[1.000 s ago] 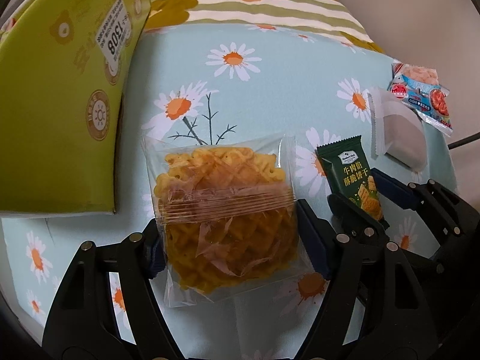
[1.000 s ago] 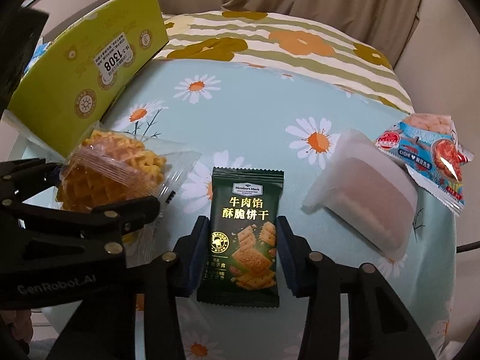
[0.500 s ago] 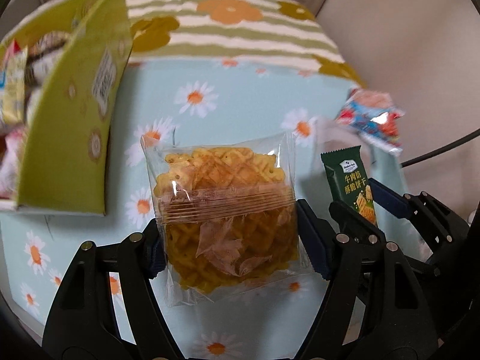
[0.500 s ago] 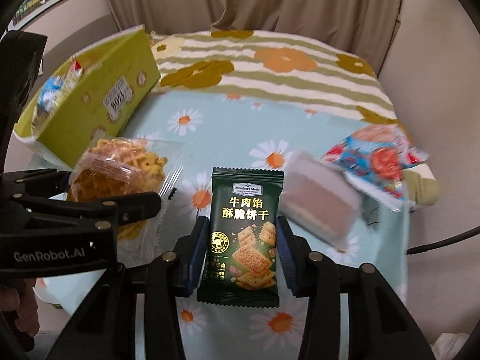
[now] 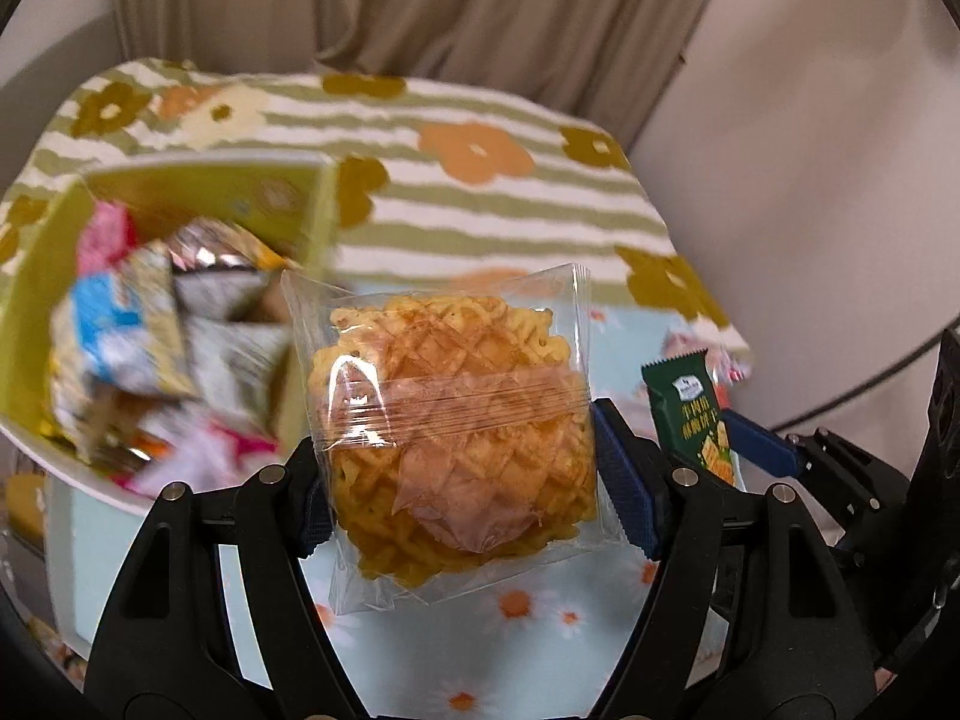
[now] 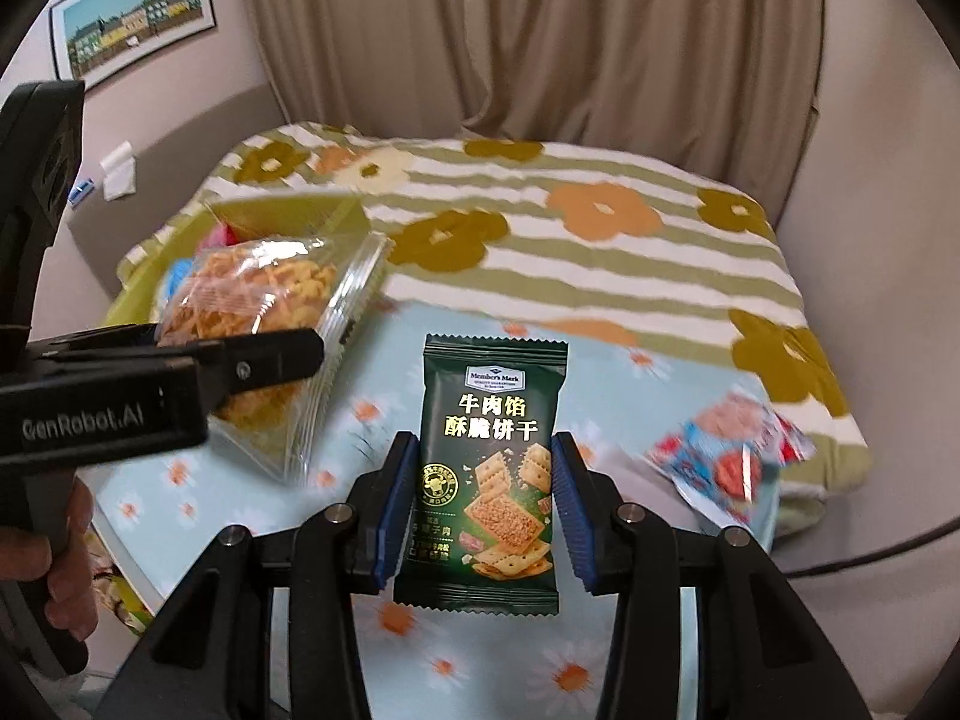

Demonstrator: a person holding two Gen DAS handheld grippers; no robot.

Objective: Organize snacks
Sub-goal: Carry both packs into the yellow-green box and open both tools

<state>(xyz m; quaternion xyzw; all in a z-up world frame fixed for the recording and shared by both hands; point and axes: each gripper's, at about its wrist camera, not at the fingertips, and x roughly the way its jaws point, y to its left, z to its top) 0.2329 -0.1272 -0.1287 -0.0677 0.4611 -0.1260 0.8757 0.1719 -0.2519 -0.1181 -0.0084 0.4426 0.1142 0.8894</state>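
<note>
1. Left claw [image 5: 474,474] pinches clear-wrapped waffle cookie [image 5: 456,438], held above the counter [image 5: 540,618], just right of green snack box [image 5: 36,312].
2. Right claw [image 6: 486,498] pinches dark green cracker packet [image 6: 489,468], upright above the counter.
3. Red-blue packet [image 6: 729,456] lies far right.

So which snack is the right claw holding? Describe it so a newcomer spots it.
Above the daisy cloth, the right claw grips a dark green packet. Gold Chinese lettering and pictured square crackers set it apart from the clear-wrapped waffle cake at left.
</note>
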